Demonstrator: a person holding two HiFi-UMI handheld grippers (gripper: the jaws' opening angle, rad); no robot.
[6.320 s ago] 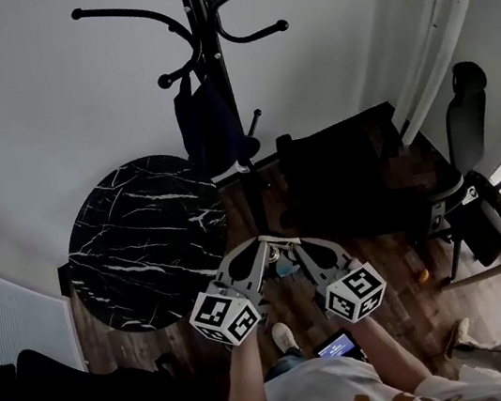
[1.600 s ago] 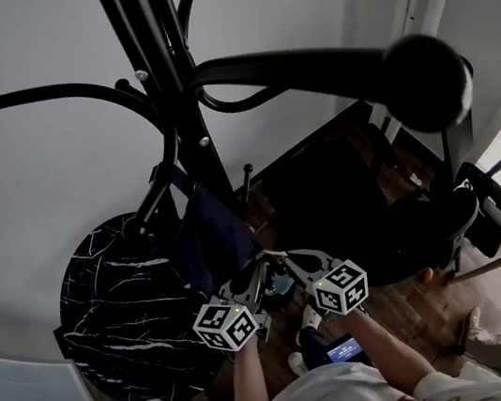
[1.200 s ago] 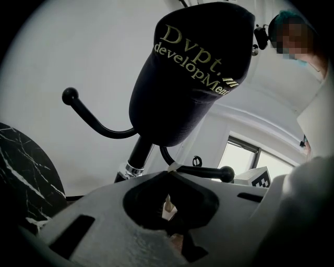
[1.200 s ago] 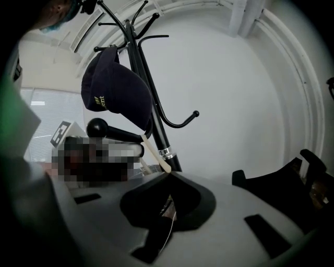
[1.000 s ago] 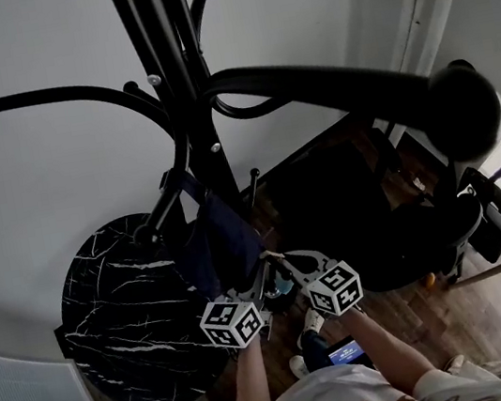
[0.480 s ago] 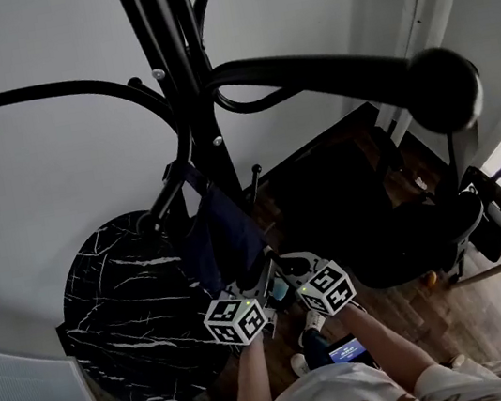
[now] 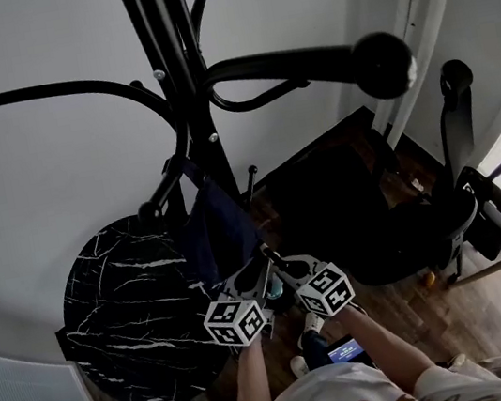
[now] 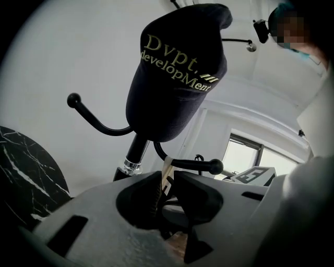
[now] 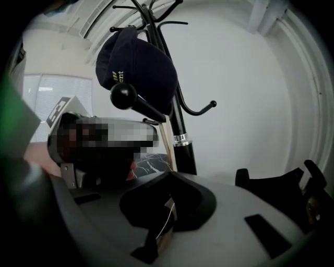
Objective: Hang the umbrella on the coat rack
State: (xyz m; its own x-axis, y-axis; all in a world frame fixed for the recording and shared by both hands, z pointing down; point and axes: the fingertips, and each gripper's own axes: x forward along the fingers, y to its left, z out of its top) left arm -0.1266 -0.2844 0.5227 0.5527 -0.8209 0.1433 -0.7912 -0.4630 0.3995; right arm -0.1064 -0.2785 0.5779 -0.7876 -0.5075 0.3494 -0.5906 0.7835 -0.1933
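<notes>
A navy fabric item with gold lettering (image 7: 218, 233) hangs from a lower hook of the black coat rack (image 7: 188, 81); it looks cap-shaped (image 8: 175, 73) (image 9: 138, 70). A thin tan strip (image 8: 166, 174) (image 9: 166, 146) runs down from it. My left gripper (image 7: 261, 285) (image 8: 167, 182) sits just under it, shut on that strip. My right gripper (image 7: 278, 273) (image 9: 168, 208) is right beside the left, its jaws closed on the same strip. No clear umbrella shape shows.
A round black marble table (image 7: 125, 301) stands left of the rack. A dark cabinet (image 7: 345, 198) and a black office chair (image 7: 458, 160) are to the right. A long rack arm with a ball end (image 7: 382, 65) juts out near my head. White wall behind.
My head has come much closer to the rack than at the earliest frame. Over the last second the right gripper drew in beside the left under the navy item, which stayed hanging.
</notes>
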